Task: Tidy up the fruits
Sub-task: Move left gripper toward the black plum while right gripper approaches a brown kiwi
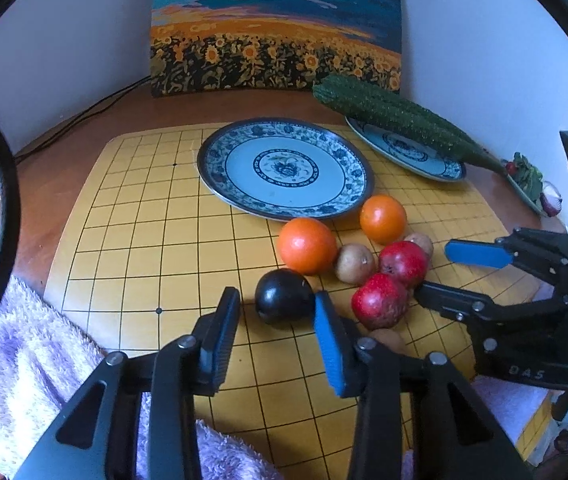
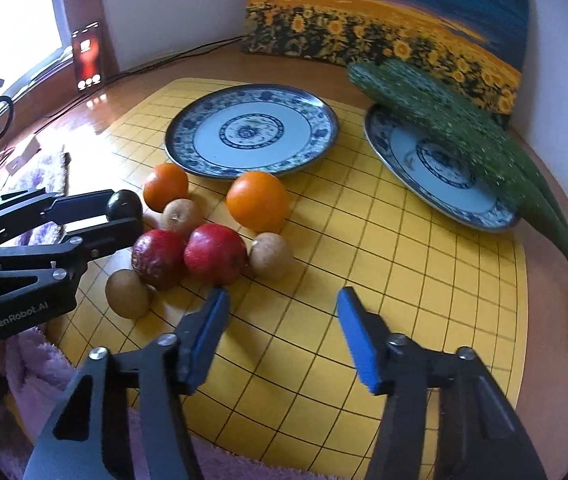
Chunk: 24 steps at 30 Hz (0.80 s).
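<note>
The left tool (image 1: 276, 320), fingers apart, has the dark plum (image 1: 284, 300) just ahead between its tips, nearer than the right tool (image 2: 284, 332), also apart over bare mat, with the empty plate (image 1: 220, 184) lying beyond the fruit cluster.

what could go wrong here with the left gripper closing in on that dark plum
The left gripper is open around the dark plum, and its right finger sits close to a red apple, so closing may knock it. The fruits are round and clustered; a nudged apple could roll into the kiwi and orange.
</note>
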Available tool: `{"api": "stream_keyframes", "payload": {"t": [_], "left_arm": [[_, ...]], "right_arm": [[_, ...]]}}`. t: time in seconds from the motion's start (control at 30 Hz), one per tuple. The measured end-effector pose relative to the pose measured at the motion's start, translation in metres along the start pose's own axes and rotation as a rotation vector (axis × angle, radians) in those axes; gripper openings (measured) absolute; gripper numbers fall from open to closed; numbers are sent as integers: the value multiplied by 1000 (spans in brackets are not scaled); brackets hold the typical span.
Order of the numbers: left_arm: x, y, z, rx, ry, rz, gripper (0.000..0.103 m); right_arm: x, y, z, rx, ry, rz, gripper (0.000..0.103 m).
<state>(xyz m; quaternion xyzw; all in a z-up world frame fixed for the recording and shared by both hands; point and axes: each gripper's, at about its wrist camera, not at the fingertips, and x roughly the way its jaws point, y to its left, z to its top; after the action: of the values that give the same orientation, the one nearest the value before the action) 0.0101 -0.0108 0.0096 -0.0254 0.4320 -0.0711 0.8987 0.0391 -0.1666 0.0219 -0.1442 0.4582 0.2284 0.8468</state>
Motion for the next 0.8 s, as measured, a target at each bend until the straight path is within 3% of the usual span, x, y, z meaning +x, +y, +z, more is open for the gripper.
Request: {"api": "stream_keyframes", "payload": {"t": [0.57,0.7,0.8], "left_arm": [[0,0,1,-10,1,2,39],[2,-3,1,4,2,18,40],[1,-3,0,-1,2,17,39]], "right_arm": [[1,4,6,-38,-46,33,52],[2,11,8,-103,-64,27,39],[5,13,8,-111,-71,31,36]]}}
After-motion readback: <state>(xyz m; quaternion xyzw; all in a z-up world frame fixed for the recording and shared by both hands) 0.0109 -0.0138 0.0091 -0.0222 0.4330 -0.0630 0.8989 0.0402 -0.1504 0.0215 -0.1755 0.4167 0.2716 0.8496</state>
